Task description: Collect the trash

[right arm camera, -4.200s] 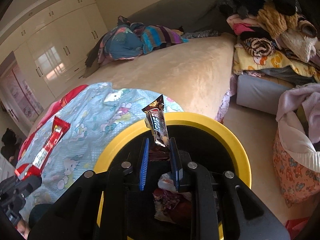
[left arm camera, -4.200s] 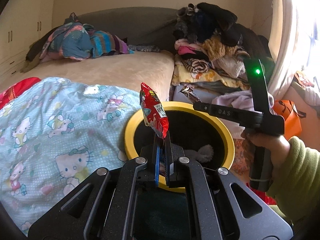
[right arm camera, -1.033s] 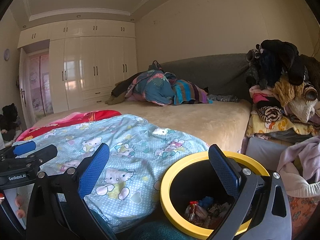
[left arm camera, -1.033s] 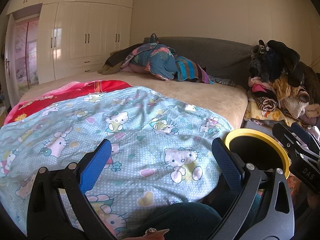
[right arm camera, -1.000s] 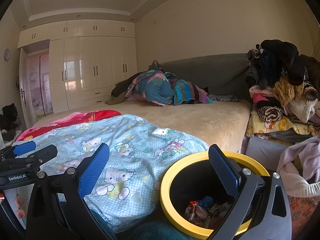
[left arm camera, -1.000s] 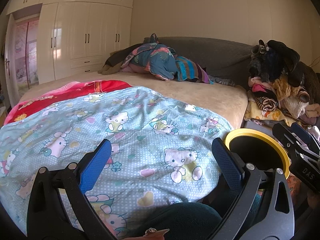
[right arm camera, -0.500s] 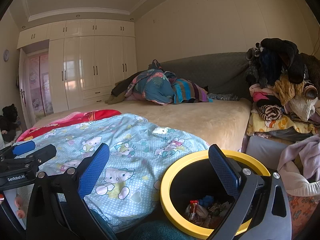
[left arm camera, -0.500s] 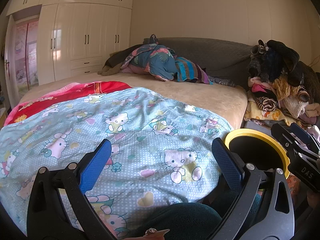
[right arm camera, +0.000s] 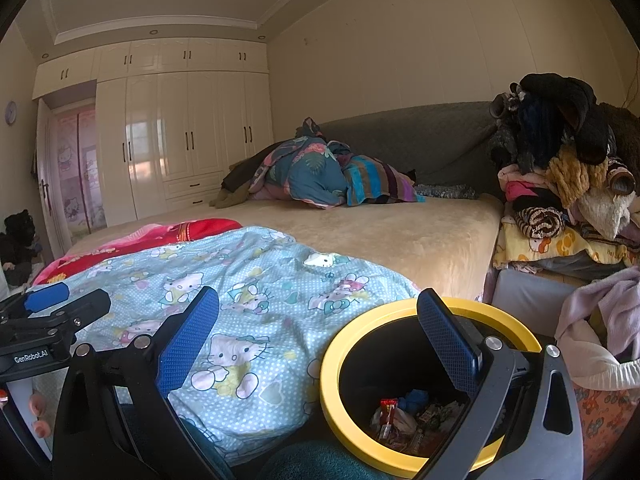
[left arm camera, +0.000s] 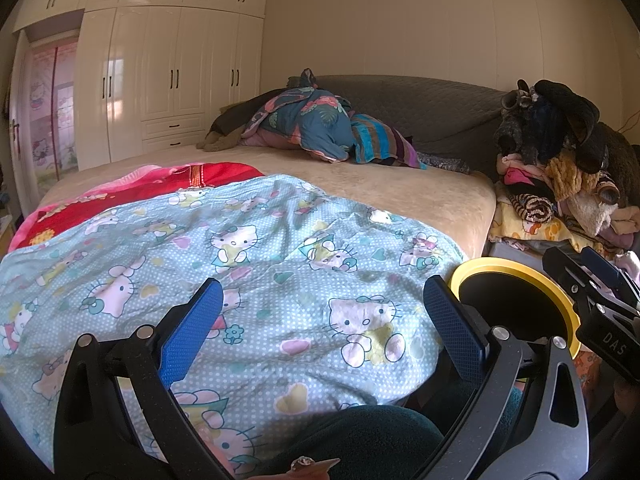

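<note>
A black bin with a yellow rim (right arm camera: 332, 364) stands on the floor beside the bed; several wrappers (right arm camera: 404, 416) lie at its bottom. The bin's rim also shows in the left wrist view (left arm camera: 516, 272). My right gripper (right arm camera: 320, 336) is open and empty, held above the near edge of the bin and the quilt. My left gripper (left arm camera: 324, 320) is open and empty over the Hello Kitty quilt (left arm camera: 240, 256). The left gripper shows at the left edge of the right wrist view (right arm camera: 48, 312); the right gripper shows at the right of the left wrist view (left arm camera: 592, 296).
The bed holds a beige cover (right arm camera: 400, 232), a red blanket (right arm camera: 160, 236) and a heap of bedding (right arm camera: 320, 176) by the grey headboard. A pile of clothes (right arm camera: 568, 184) stands right of the bed. White wardrobes (right arm camera: 180, 136) line the far wall.
Since 4.2 s ago both grippers have let go of their wrappers and opened, and pulled back up from the bin. Over the last second both views barely shift.
</note>
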Demonstrator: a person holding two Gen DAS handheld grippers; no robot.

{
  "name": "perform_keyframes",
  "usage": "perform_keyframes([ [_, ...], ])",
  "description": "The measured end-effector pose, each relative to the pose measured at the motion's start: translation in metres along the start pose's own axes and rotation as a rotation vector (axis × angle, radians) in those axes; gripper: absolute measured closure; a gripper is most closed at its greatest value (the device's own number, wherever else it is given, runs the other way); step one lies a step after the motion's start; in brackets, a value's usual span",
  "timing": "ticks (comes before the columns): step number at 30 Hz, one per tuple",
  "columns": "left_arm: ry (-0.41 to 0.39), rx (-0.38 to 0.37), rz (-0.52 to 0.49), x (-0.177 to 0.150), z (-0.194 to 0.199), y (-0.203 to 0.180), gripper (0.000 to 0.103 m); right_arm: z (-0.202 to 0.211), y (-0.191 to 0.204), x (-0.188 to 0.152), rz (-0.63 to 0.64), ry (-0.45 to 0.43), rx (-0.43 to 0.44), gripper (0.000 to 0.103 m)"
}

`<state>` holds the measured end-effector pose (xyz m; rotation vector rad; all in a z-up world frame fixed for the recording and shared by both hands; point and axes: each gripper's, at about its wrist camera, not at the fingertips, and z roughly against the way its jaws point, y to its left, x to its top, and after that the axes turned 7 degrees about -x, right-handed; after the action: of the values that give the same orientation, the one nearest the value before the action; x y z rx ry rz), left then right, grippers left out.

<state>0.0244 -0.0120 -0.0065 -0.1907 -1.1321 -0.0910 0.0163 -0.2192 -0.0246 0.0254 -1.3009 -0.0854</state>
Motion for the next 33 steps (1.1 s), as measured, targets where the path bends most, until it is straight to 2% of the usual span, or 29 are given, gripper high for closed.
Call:
perform_keyframes([
  [15, 0.003, 0.001, 0.003, 0.001, -0.002, 0.0, 0.011, -0.001, 0.001, -0.003, -0.004, 0.003, 0.006, 0.006],
  [19, 0.023, 0.05, 0.04, 0.002, -0.003, 0.006, 0.011, -0.003, 0.012, -0.001, 0.02, 0.0, 0.035, 0.006],
  [22, 0.045, 0.099, 0.132, 0.004, -0.004, 0.029, 0.011, -0.009, 0.035, 0.009, 0.048, 0.013, 0.102, 0.006],
  [26, 0.035, 0.226, 0.234, 0.008, 0.009, 0.087, 0.011, -0.021, 0.1, 0.023, 0.087, 0.046, 0.26, 0.006],
  [27, 0.032, 0.259, 0.259, 0.007, 0.014, 0.106, 0.011, -0.027, 0.13, 0.026, 0.098, 0.078, 0.323, 0.006],
  [29, 0.036, 0.375, 0.314, 0.002, 0.03, 0.155, 0.011, -0.044, 0.193, 0.025, 0.144, 0.188, 0.421, 0.006],
  [32, 0.077, 0.609, 0.398, -0.02, 0.059, 0.24, 0.011, -0.067, 0.286, 0.01, 0.216, 0.365, 0.562, 0.006],
  [33, 0.088, 0.65, 0.416, -0.025, 0.064, 0.257, 0.011, -0.075, 0.327, -0.003, 0.26, 0.438, 0.603, 0.006],
])
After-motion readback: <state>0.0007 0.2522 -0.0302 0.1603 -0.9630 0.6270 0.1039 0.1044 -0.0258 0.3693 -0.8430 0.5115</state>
